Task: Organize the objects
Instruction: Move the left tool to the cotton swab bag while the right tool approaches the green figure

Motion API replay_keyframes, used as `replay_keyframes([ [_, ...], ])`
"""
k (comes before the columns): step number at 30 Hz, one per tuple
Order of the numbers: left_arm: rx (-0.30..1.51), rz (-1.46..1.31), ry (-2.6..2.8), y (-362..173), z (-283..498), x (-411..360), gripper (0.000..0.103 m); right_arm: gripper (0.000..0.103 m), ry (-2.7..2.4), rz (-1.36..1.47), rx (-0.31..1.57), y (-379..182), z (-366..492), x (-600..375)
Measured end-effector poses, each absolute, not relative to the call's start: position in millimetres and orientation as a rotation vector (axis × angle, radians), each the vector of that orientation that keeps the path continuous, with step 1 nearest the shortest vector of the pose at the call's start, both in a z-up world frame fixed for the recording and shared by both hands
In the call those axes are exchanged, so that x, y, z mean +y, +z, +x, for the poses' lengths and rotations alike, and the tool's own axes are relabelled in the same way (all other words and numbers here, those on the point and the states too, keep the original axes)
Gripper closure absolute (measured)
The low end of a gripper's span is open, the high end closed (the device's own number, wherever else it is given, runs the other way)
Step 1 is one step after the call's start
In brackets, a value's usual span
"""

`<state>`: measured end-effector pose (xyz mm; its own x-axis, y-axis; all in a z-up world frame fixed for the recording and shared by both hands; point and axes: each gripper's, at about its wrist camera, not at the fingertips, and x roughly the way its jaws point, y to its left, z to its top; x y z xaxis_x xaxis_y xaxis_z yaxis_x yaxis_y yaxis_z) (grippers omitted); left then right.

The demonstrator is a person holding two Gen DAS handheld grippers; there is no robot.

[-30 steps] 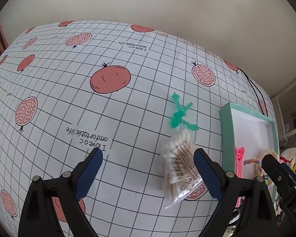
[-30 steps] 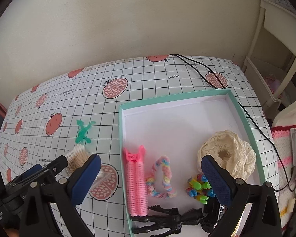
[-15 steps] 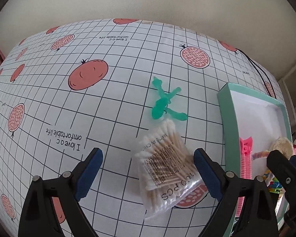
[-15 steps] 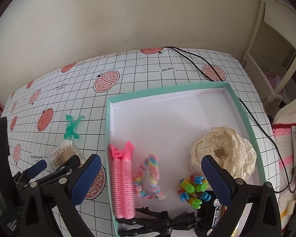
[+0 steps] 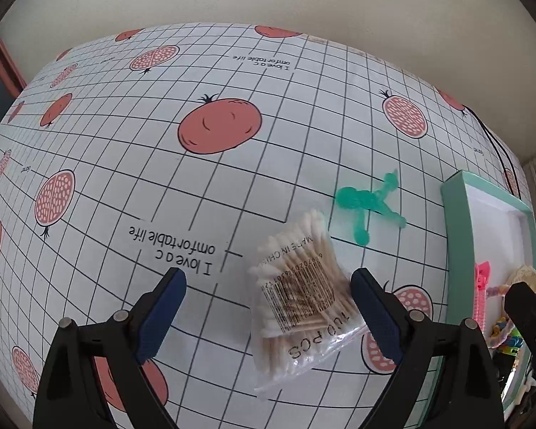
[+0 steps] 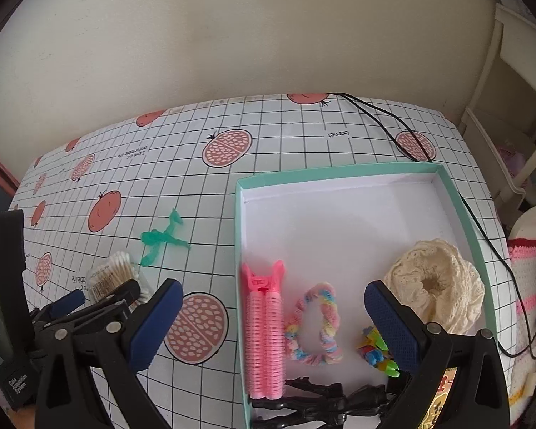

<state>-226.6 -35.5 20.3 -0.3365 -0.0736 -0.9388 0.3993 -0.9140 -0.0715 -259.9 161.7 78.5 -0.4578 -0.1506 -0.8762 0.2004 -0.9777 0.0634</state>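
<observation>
A clear bag of cotton swabs (image 5: pixel 302 296) lies on the pomegranate-print tablecloth, between the blue pads of my open left gripper (image 5: pixel 268 307), nearer the right pad and not pinched. A green plastic figure (image 5: pixel 368 203) lies just beyond the bag. In the right wrist view the swab bag (image 6: pixel 112 275) and green figure (image 6: pixel 160 239) sit left of the teal box (image 6: pixel 238 221). My right gripper (image 6: pixel 271 321) hangs open over the box's near side, above pink hair rollers (image 6: pixel 264 332) and a pastel scrunchie (image 6: pixel 314 329).
The box also holds a cream lace scrunchie (image 6: pixel 436 282), small coloured clips (image 6: pixel 375 354) and a black figure (image 6: pixel 321 397). A black cable (image 6: pixel 386 121) runs along the table's far right. A white chair (image 6: pixel 511 114) stands right of the table. The left gripper's body (image 6: pixel 71 318) shows at lower left.
My left gripper has swung left and drawn nearer the swab bag, which now sits right of centre between its pads. The right gripper shifted left, so the box sits further right.
</observation>
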Motion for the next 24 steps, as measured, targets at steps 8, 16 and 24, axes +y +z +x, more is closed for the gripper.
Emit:
replay_keyframes([
  [8, 0.509, 1.596, -2.262, 19.1, -218.4, -66.1, 0.009, 0.0, -2.502, 1.457, 0.129, 80.7, -260.5, 134.7],
  [16, 0.572, 1.575, -2.23, 16.7, -210.8, -94.1, 0.009, 0.0, -2.434, 1.45, 0.109, 74.4, -276.1, 103.5],
  [24, 0.619, 1.556, -2.192, 16.6, -203.1, -115.3, 0.009, 0.005, -2.394, 1.464, 0.16, 59.0, -285.9, 74.8],
])
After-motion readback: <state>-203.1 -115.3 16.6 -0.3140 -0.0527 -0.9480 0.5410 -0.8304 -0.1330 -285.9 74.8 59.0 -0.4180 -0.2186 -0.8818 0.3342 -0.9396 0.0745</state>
